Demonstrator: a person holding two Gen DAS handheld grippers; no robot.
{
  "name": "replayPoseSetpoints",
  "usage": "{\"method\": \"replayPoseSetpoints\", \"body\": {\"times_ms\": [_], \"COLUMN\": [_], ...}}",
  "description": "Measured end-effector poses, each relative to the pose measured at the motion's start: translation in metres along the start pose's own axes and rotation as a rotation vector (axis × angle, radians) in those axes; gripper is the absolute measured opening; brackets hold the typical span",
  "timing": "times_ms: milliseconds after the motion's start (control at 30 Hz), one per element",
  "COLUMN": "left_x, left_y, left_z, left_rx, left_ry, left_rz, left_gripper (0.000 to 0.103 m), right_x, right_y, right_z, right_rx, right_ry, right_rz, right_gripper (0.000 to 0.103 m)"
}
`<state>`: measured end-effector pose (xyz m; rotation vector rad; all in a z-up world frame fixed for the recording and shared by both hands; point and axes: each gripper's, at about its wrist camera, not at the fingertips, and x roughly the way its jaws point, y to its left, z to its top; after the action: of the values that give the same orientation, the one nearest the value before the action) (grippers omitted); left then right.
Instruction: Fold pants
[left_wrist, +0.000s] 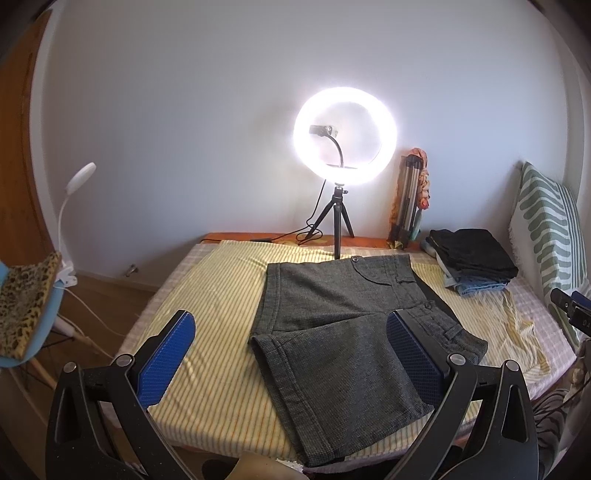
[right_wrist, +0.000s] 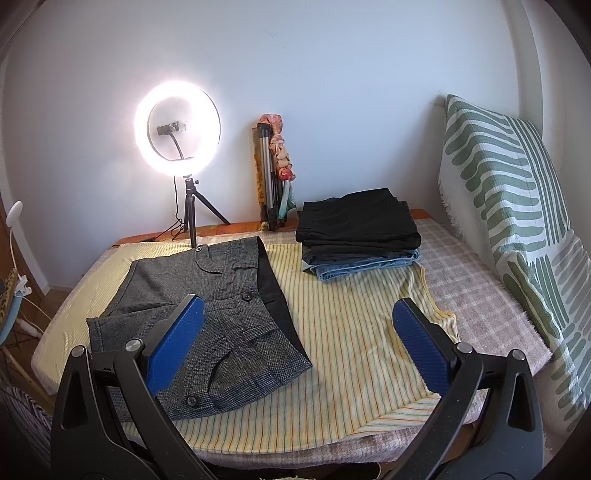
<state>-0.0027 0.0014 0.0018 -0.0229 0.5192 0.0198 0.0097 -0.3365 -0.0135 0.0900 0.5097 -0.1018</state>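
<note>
Grey checked shorts (left_wrist: 332, 325) lie flat on the yellow striped cloth (left_wrist: 221, 295), waistband to the right, legs to the left, the near leg angled toward the front edge. They also show in the right wrist view (right_wrist: 221, 317). My left gripper (left_wrist: 291, 354) is open and empty, held above the near leg. My right gripper (right_wrist: 299, 343) is open and empty, above the cloth just right of the waistband, its left finger (right_wrist: 177, 343) over the shorts. A part of the right gripper shows at the left wrist view's right edge (left_wrist: 572, 306).
A lit ring light on a small tripod (left_wrist: 345, 136) stands at the back of the table. A stack of folded dark and blue clothes (right_wrist: 358, 232) lies at the back right. A green-patterned cushion (right_wrist: 517, 221) leans at the right. A folded tripod (right_wrist: 271, 173) leans on the wall. A chair (left_wrist: 22, 306) stands at the left.
</note>
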Motion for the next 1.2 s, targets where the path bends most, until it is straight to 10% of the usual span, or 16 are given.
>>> {"method": "replayPoseSetpoints", "body": {"times_ms": [1200], "left_x": [0.0026], "left_y": [-0.0011], "left_z": [0.001], "left_rx": [0.013], "left_ry": [0.009], "left_rz": [0.008], "left_gripper": [0.103], "right_x": [0.0068], "right_y": [0.005], "right_z": [-0.0046], "right_rx": [0.001], "right_ry": [0.002], "right_rz": [0.025], "right_gripper": [0.103]}}
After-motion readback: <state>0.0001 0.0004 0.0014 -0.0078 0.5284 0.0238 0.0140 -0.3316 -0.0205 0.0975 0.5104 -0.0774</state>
